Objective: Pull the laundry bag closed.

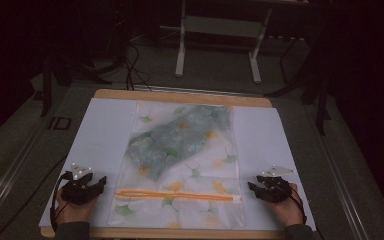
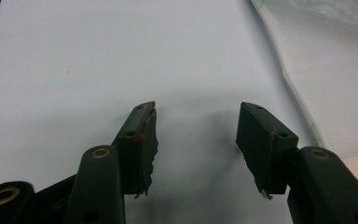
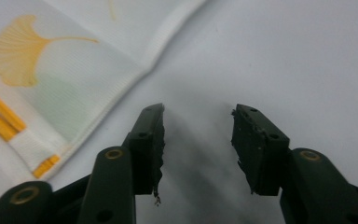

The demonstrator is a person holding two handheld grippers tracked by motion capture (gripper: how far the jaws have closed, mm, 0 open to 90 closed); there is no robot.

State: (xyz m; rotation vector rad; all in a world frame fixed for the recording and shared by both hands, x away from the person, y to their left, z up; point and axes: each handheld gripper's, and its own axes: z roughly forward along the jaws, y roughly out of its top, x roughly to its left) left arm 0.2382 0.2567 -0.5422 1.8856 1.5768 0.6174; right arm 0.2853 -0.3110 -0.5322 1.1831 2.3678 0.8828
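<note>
A translucent zip pouch printed with yellow and green ginkgo leaves lies flat at the centre of the high view, on the white sheet covering my worktop. Its orange zipper runs straight across near the lower edge, closed. Inside, a greenish folded cloth sits at a slant in the upper half.

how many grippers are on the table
2. The left gripper sits at the bag's near-left corner, the right gripper at its near-right corner; both open, holding nothing.
</note>
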